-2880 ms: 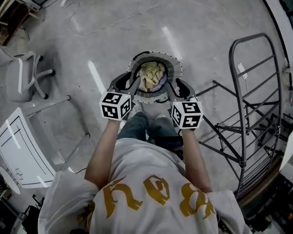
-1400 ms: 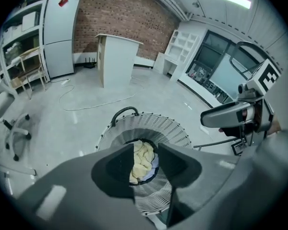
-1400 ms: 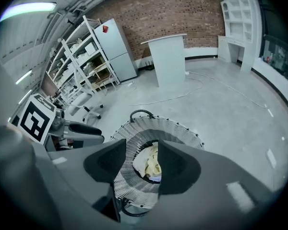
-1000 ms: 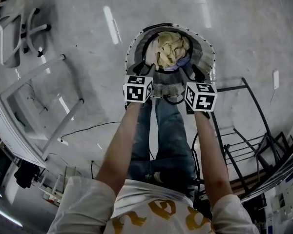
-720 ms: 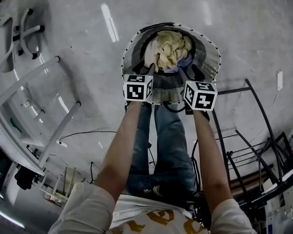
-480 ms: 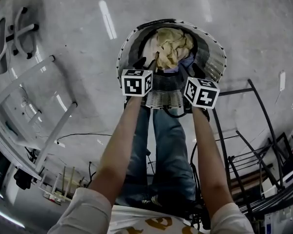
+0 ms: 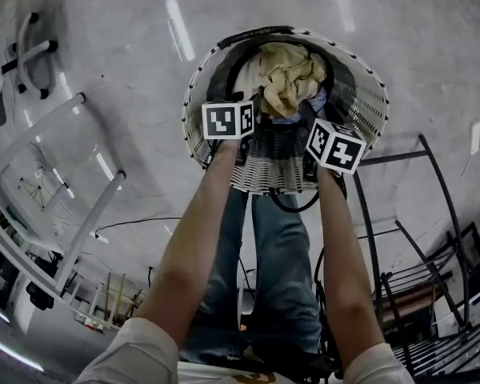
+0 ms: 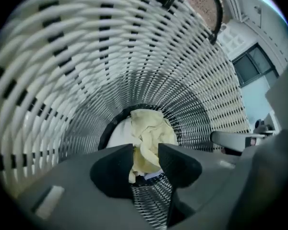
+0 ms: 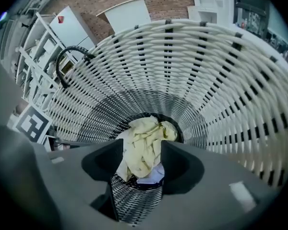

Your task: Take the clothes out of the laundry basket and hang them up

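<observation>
The yellow garment [image 7: 290,74] lies crumpled at the bottom of the laundry basket [image 7: 360,106]. A white item [image 7: 245,78] lies at its 9 o'clock and a pale blue item [image 7: 310,104] at its 6 o'clock. The basket stands on the floor [image 7: 104,70], at 12 o'clock from the person. The left tongs [image 8: 145,159] and the right tongs [image 9: 140,158] point down into the basket mouth, clear of the clothes. Left jaws: released, nothing gripped. Right jaws: released, have just been opening, nothing pressed between them. A dark metal rack [image 7: 432,246] stands at 4 o'clock
</observation>
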